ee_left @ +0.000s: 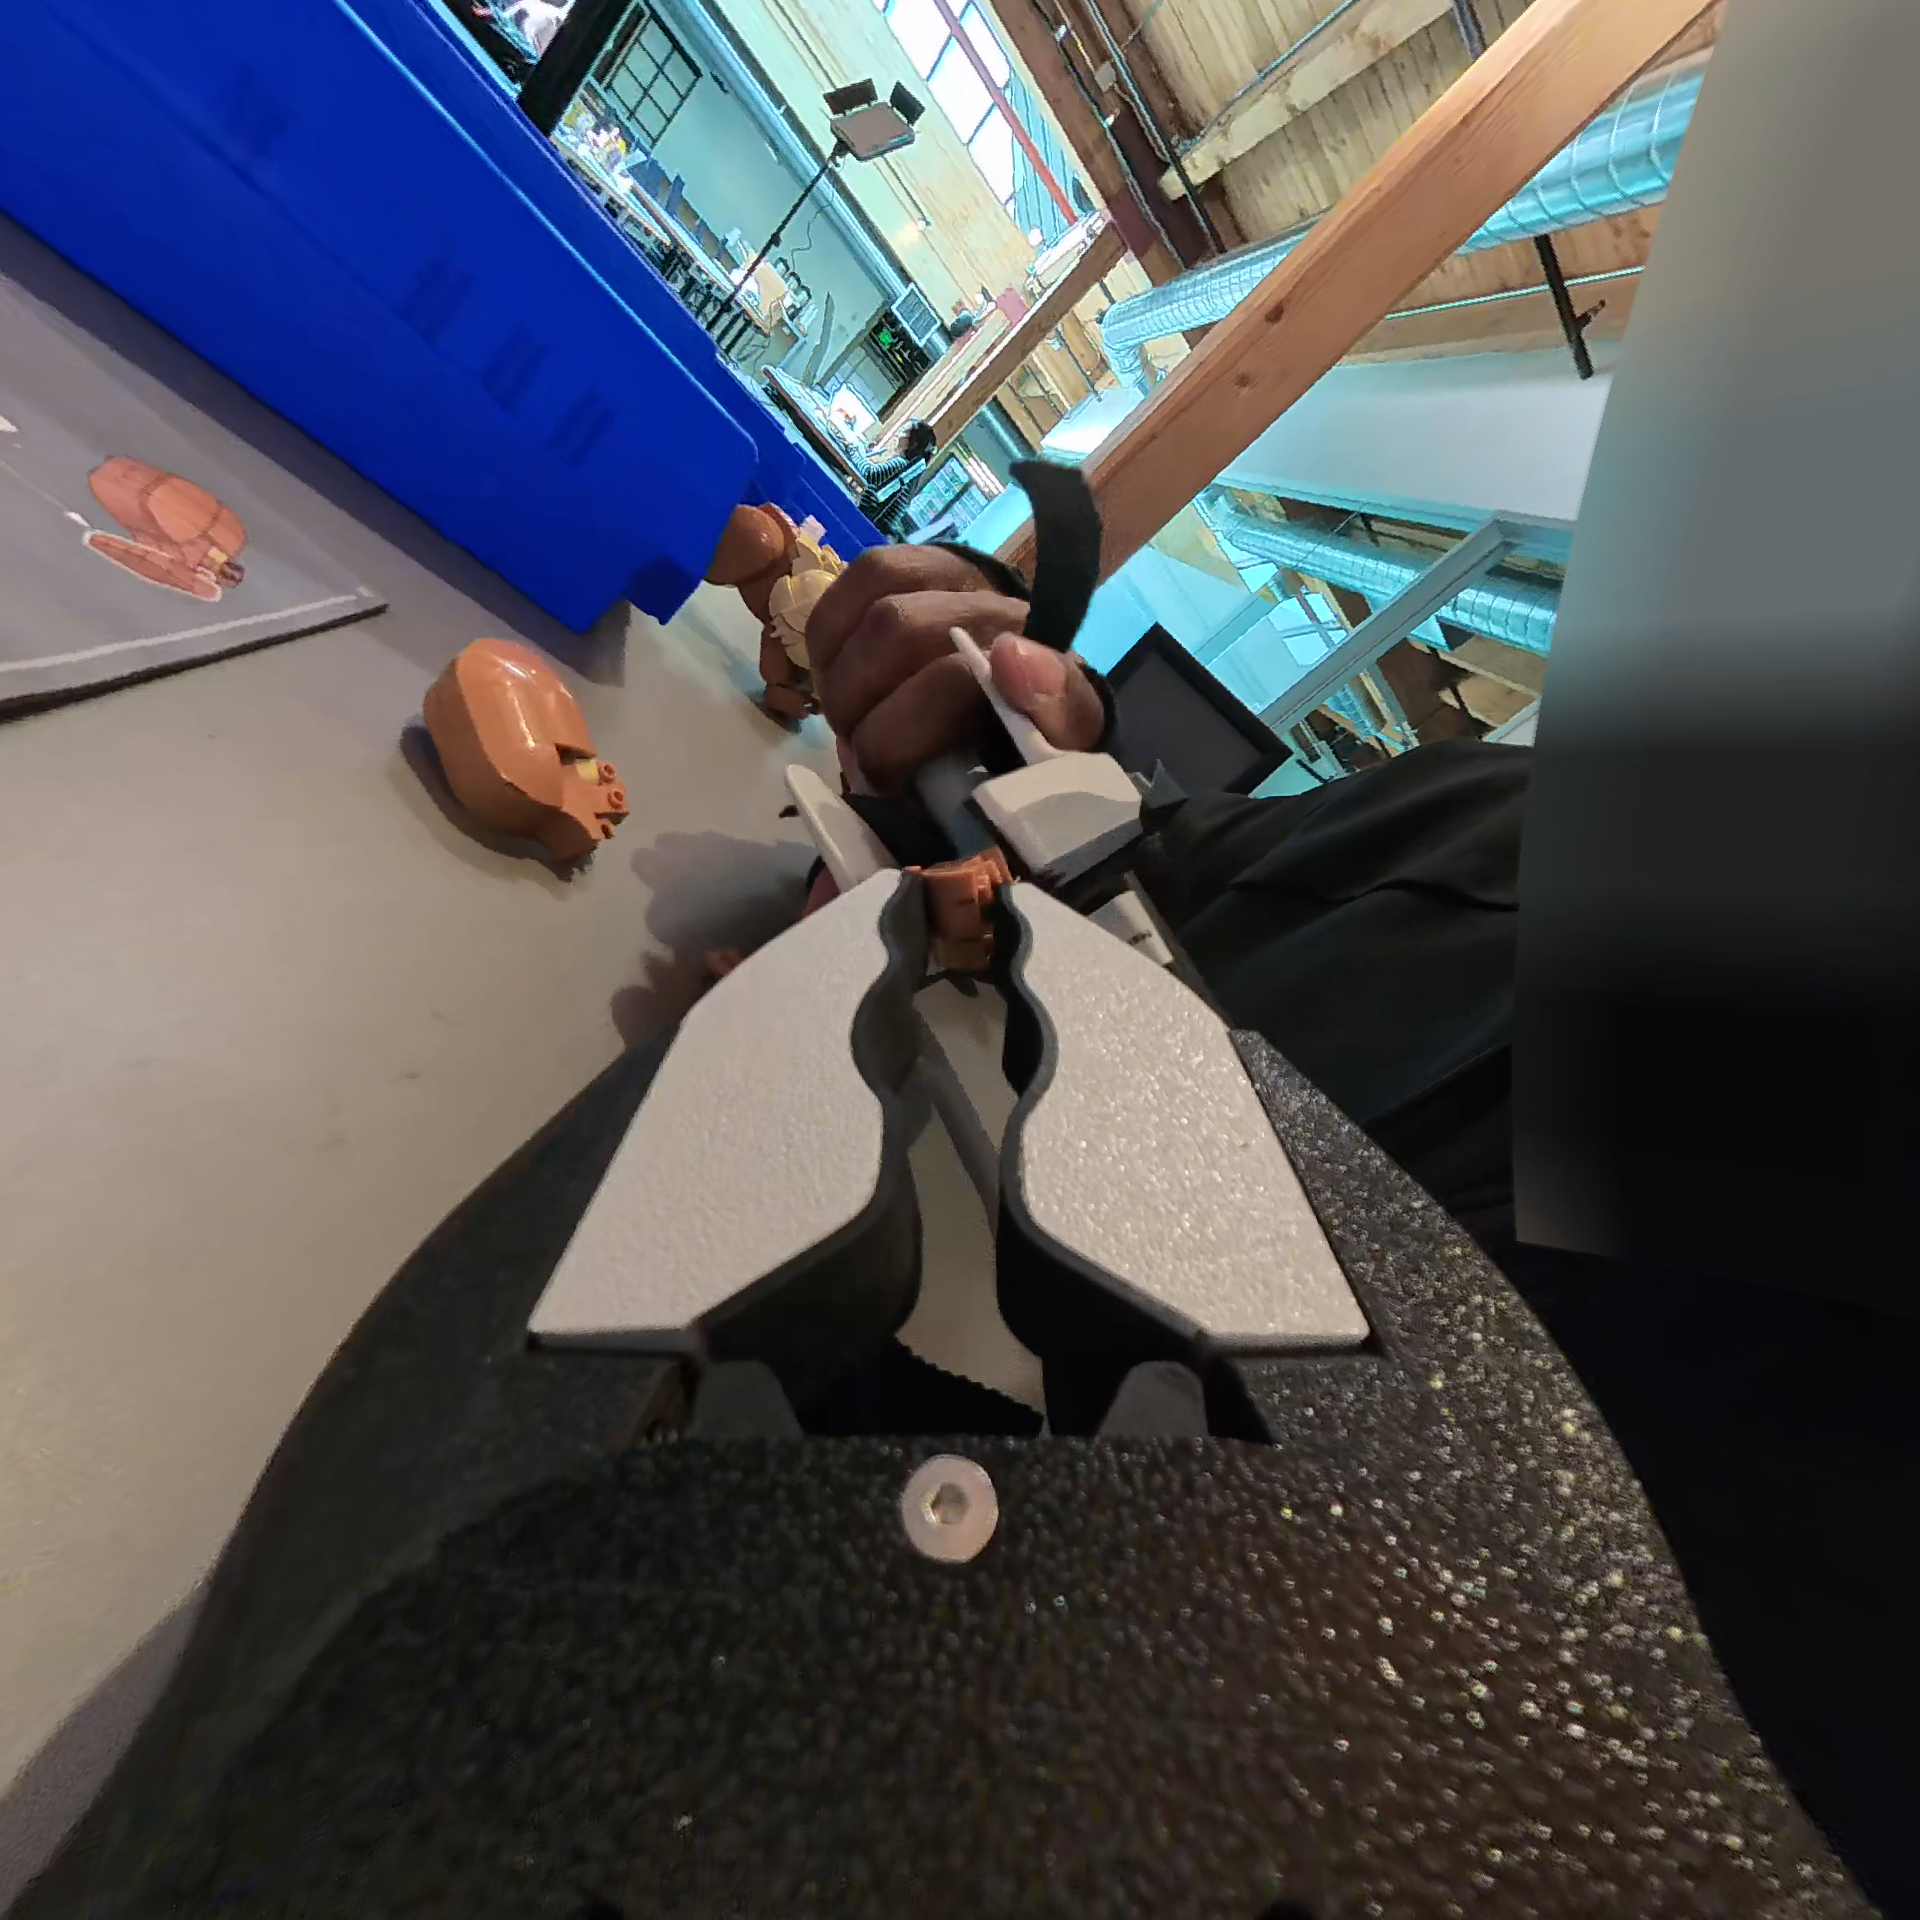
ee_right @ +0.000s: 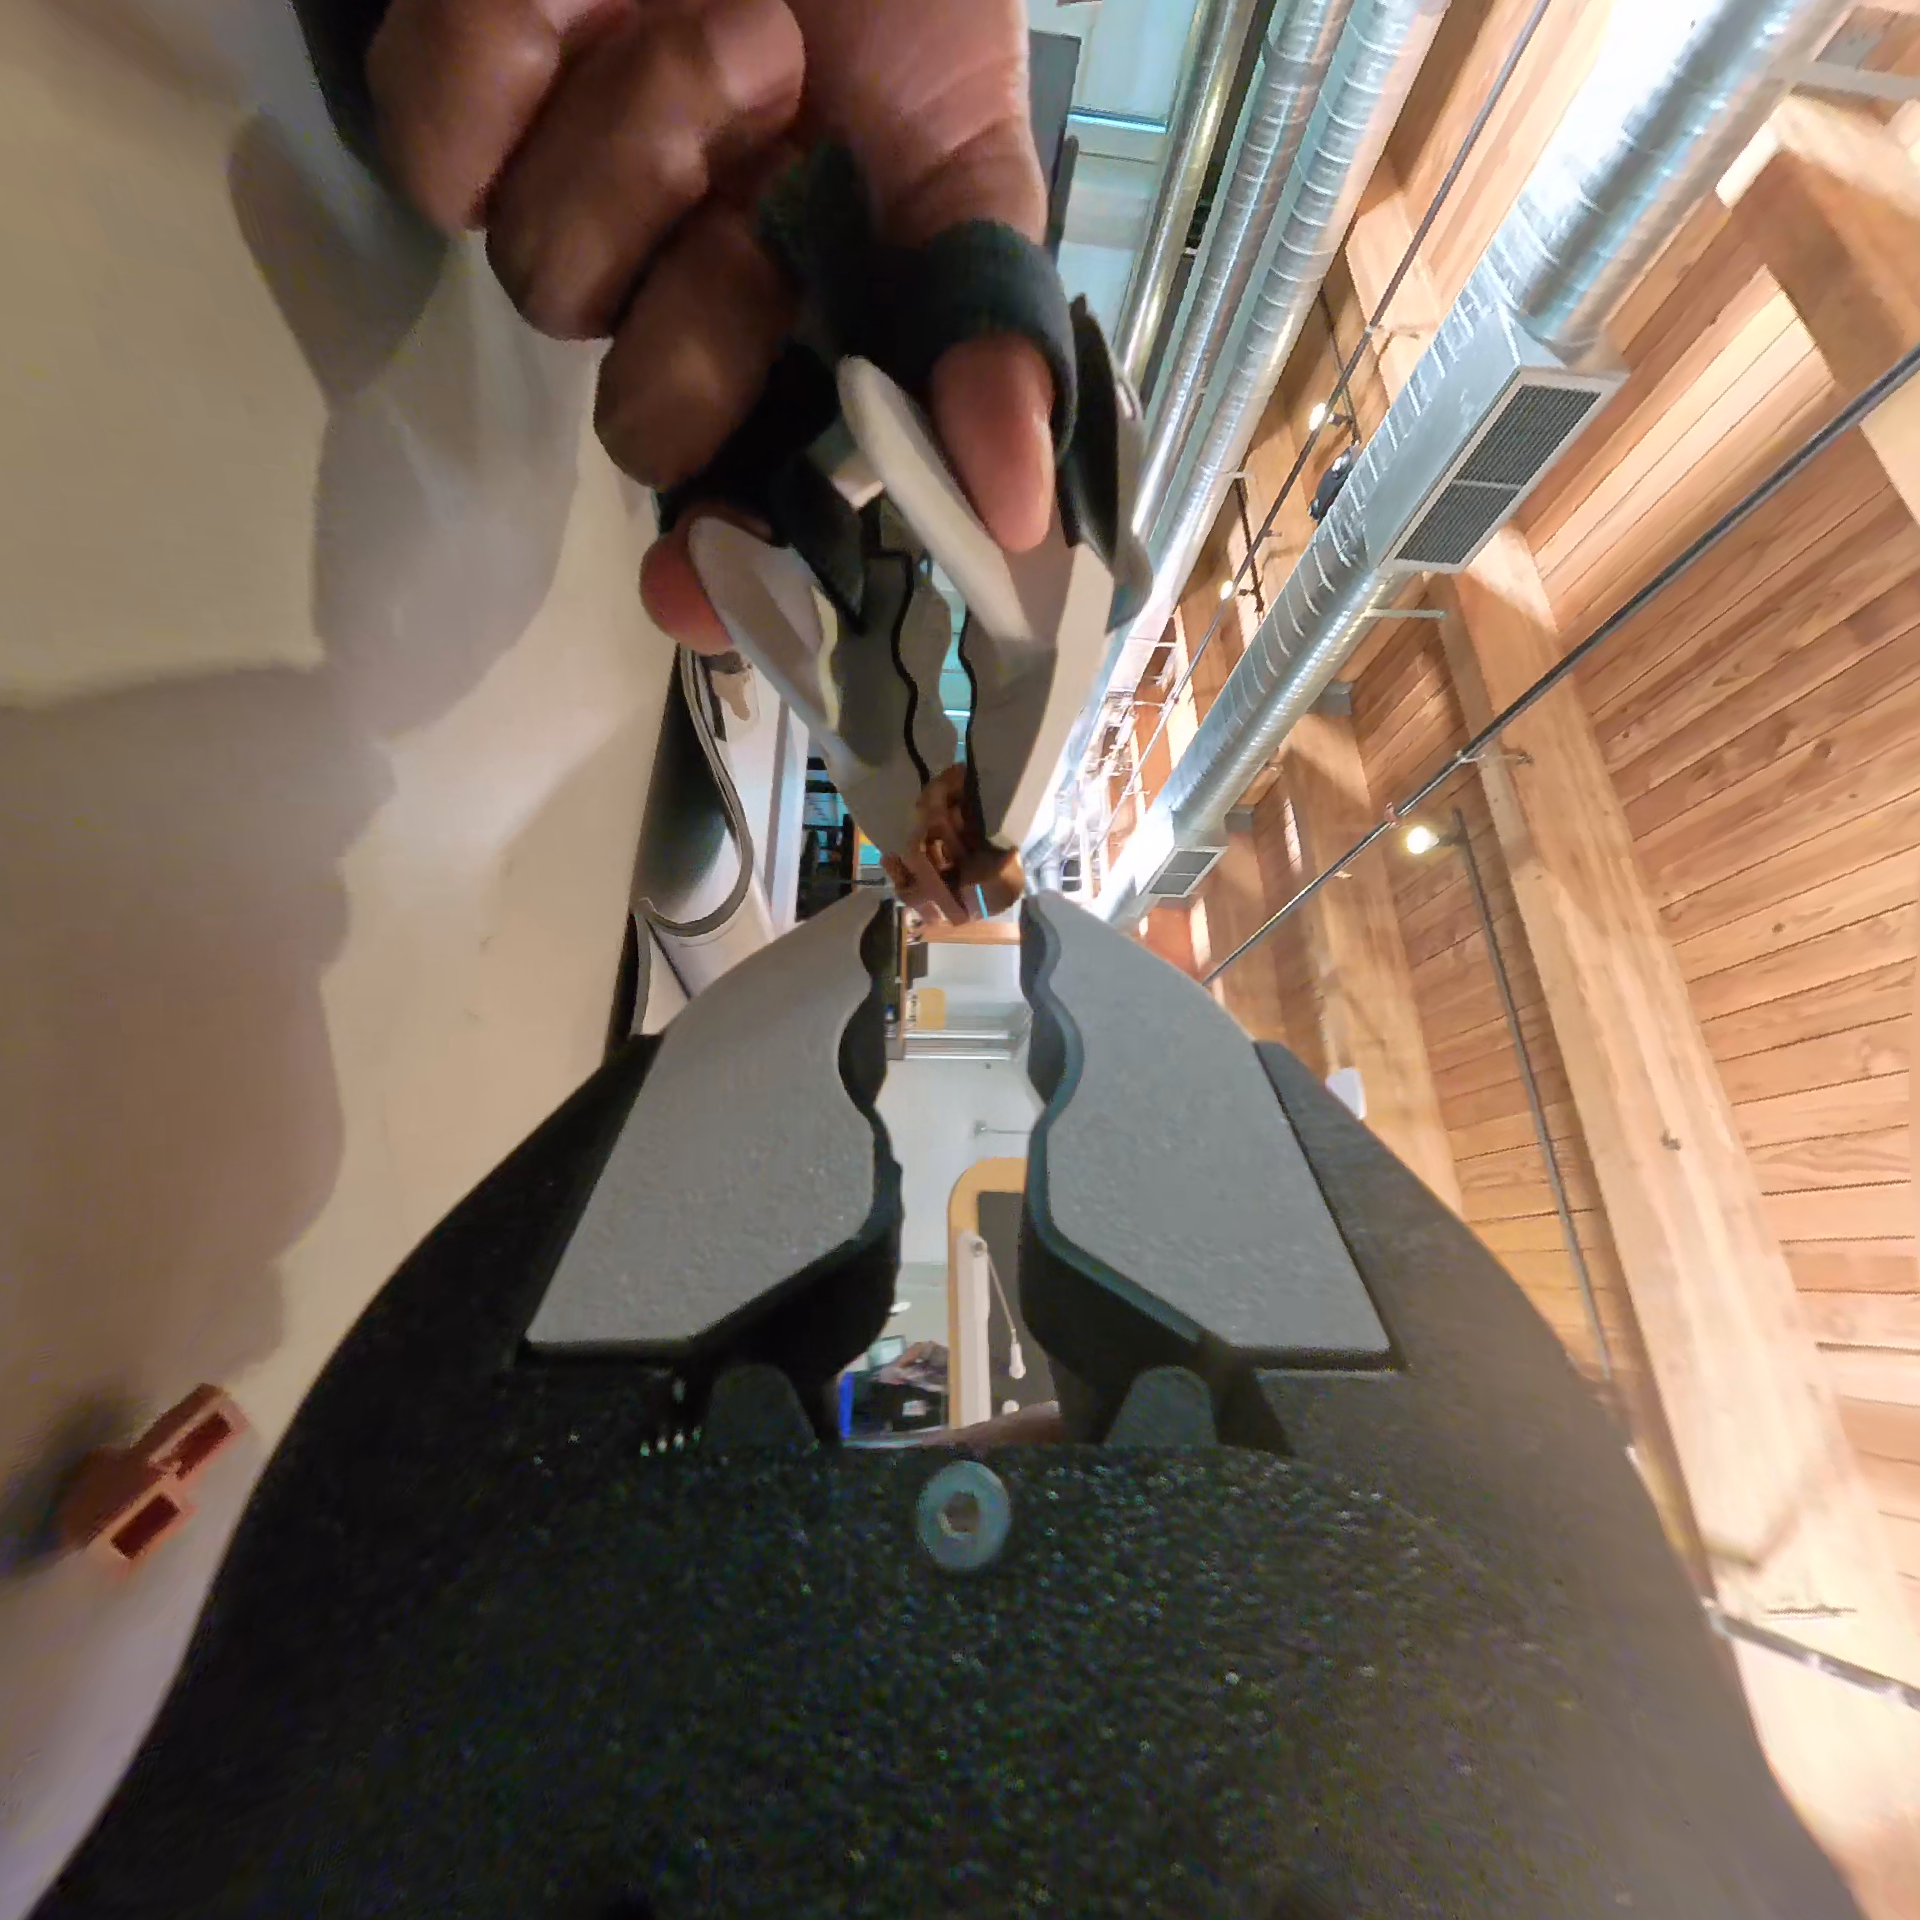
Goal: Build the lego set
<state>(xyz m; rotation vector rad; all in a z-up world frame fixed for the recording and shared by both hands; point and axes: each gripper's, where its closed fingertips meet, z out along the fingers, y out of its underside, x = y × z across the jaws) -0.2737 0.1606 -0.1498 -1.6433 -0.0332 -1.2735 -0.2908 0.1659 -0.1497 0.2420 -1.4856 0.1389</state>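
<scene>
So the small brown lego piece (ee_left: 961, 914) is up off the table, pinched right at the tips of my left gripper (ee_left: 958, 920), jaws clamped on it with only the front edge doing the holding. My right gripper (ee_right: 951, 914) is nose to nose with it: its jaws stand apart, tips just either side of the same piece (ee_right: 951, 857), not closed on anything as far as I can tell. From the right camera the left gripper (ee_right: 961, 821) comes in from above with the person's hand (ee_right: 727, 239) wrapped round its handles. Further out on the grey table (ee_left: 260, 1039) there's the brown head (ee_left: 520, 764) lying on its side, a partly built brown and tan figure (ee_left: 774, 592) near the blue bin (ee_left: 395, 281), and the instruction sheet (ee_left: 156, 561) on the left. A loose reddish-brown brick (ee_right: 156, 1475) sits on the table by my right gripper too. What worries me: the grip is so shallow that if I close the right side off-centre, or push instead of squeeze, the piece could twist or pop out and drop. Also both grippers are crowding one tiny part, so the tips could knock each other. And the piece is so hidden by the jaws that I can't really see its studs, so lining it up wrong is a real possibility.
</scene>
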